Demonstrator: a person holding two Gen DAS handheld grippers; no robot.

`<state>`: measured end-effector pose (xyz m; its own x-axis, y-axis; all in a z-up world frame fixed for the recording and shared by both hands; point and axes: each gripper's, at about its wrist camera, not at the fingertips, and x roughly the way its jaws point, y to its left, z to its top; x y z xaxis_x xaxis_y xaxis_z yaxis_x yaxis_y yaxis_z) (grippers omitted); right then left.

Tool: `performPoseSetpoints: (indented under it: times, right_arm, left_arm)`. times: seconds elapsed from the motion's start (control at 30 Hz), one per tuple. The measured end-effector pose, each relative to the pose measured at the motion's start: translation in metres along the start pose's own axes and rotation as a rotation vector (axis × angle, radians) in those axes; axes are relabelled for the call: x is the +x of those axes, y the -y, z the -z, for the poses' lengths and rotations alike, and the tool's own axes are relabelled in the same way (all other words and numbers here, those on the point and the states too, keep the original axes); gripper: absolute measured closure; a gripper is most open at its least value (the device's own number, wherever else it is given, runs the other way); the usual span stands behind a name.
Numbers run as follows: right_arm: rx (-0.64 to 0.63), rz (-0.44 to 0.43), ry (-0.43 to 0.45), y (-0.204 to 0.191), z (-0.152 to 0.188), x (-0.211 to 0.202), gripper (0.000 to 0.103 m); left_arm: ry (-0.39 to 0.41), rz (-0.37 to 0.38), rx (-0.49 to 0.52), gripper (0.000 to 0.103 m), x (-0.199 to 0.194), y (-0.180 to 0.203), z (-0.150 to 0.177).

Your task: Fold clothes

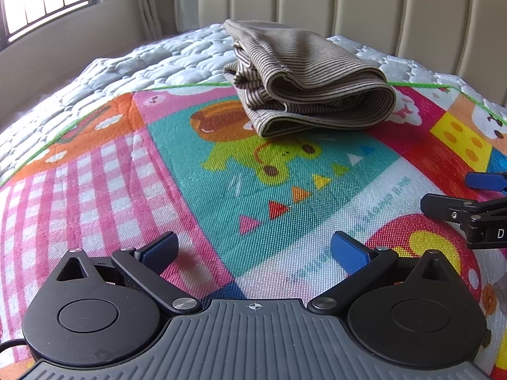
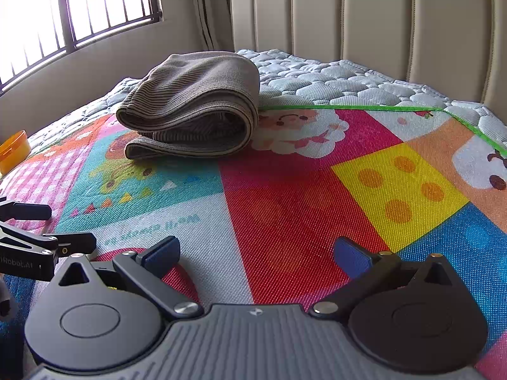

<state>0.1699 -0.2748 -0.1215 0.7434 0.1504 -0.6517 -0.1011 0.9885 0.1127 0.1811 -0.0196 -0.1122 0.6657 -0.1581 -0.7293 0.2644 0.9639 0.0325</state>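
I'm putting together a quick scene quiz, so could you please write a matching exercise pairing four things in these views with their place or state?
Things:
1. striped garment
2. left gripper
3. orange container
4. play mat

Place or state:
A. open, holding nothing
B. at the mat's left edge, near the window
C. folded, lying at the mat's far edge
D. spread over the quilted bed cover

Pairs: 1-C, 2-A, 3-B, 4-D

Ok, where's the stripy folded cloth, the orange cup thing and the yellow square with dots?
Striped folded garment (image 1: 317,72): left wrist view, on its top layer.
Orange container (image 2: 12,150): right wrist view, on its side wall at the picture's left edge.
Yellow dotted square (image 2: 399,190): right wrist view, on the middle of the mat's printed patch.
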Motion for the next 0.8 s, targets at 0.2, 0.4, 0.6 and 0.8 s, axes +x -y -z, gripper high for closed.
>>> performPoseSetpoints:
  times: [0.2, 0.4, 0.6, 0.8]
  right_arm:
    - [0.002, -0.002, 0.003, 0.0004, 0.0004, -0.0009, 0.0]
    - [0.0, -0.001, 0.001, 0.0004, 0.0, -0.0003, 0.0]
    - [-0.003, 0.001, -0.001, 0.0008, -0.0004, 0.0003, 0.0]
    - [-0.001, 0.002, -0.001, 0.0005, -0.0004, 0.0003, 0.0]
  left_arm:
    - [-0.014, 0.005, -0.009, 0.0, 0.0003, -0.0017, -0.0023]
    - [-0.017, 0.014, -0.011, 0.0, -0.0004, -0.0028, -0.0022]
    - [-0.016, 0.015, -0.01, 0.0, -0.0001, -0.003, -0.0022]
    - [-0.022, 0.021, -0.012, 0.0, 0.001, -0.0032, -0.0033]
